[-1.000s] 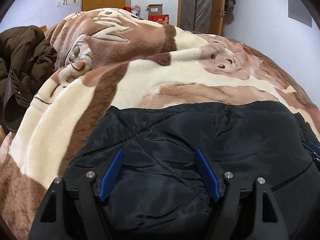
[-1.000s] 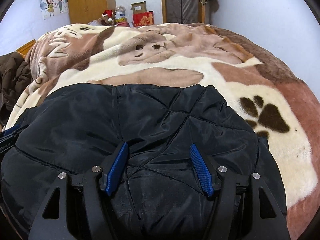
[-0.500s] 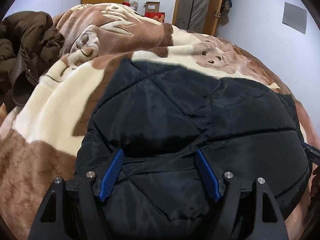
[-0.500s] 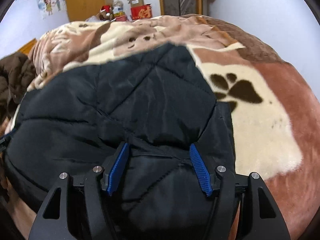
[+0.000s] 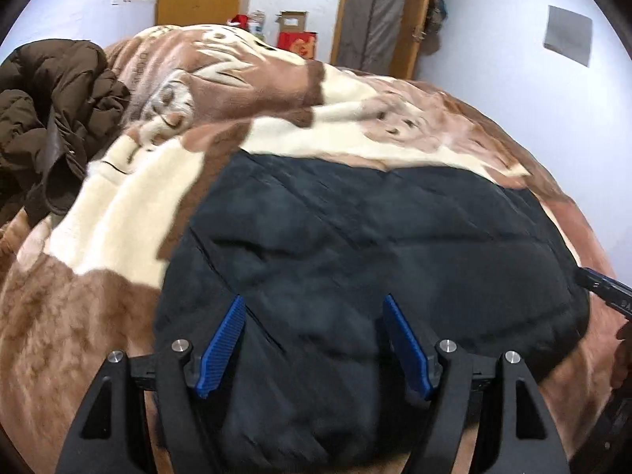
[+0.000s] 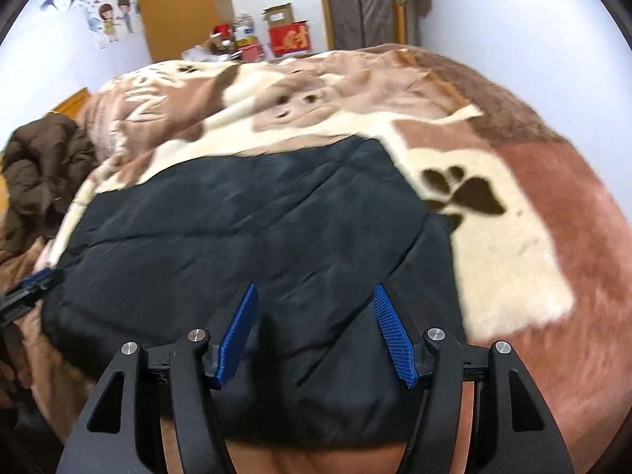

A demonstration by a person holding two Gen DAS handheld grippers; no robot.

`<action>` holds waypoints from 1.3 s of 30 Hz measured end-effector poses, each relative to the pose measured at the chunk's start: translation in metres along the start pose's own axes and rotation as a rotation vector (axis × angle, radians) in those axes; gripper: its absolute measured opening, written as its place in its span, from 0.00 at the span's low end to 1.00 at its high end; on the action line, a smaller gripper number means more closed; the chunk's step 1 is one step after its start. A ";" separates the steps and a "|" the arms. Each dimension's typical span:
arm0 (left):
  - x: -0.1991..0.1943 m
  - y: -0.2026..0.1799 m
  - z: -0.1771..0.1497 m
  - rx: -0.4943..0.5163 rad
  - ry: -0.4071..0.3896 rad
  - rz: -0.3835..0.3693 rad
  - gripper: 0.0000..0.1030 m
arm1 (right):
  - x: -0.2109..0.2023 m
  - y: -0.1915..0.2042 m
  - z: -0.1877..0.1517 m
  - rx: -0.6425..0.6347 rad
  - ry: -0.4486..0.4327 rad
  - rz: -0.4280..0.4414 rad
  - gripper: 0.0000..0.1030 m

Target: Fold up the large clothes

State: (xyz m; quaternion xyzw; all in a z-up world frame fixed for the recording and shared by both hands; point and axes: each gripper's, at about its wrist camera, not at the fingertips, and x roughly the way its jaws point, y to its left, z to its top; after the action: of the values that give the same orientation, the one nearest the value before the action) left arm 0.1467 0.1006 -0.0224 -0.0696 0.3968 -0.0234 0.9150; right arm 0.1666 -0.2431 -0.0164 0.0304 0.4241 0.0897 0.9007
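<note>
A black quilted jacket [image 5: 371, 245] lies folded into a flat block on the brown and cream blanket [image 5: 118, 205]. It also shows in the right wrist view [image 6: 252, 221]. My left gripper [image 5: 314, 304] is open, its blue pads spread above the jacket's near left part. My right gripper [image 6: 314, 296] is open above the jacket's near right part. Neither holds cloth. The right gripper's tip [image 5: 604, 288] shows at the right edge of the left wrist view; the left gripper's tip [image 6: 31, 288] shows at the left of the right wrist view.
A brown puffy coat [image 5: 47, 118] is heaped at the left side of the bed, also in the right wrist view [image 6: 39, 166]. Boxes [image 6: 286, 33] and a wooden wardrobe [image 6: 177, 15] stand at the far wall. A doorway [image 5: 379, 15] is behind the bed.
The jacket's near part was carried forward and laid over its far part. Both grippers have pulled back and up, so the whole folded block and its near edge now show.
</note>
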 end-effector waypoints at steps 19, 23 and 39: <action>0.036 -0.058 0.045 0.056 0.037 -0.051 0.72 | 0.033 0.034 0.047 -0.070 0.005 0.006 0.60; 0.077 -0.071 0.066 0.057 0.083 -0.023 0.73 | 0.066 0.041 0.066 -0.093 0.046 -0.014 0.60; 0.105 -0.077 0.059 0.079 0.115 0.022 0.74 | 0.106 0.033 0.061 -0.111 0.100 -0.022 0.60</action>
State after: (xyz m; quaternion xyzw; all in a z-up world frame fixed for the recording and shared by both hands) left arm 0.2628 0.0200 -0.0473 -0.0273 0.4482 -0.0328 0.8929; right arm 0.2750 -0.1896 -0.0538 -0.0291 0.4634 0.1045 0.8795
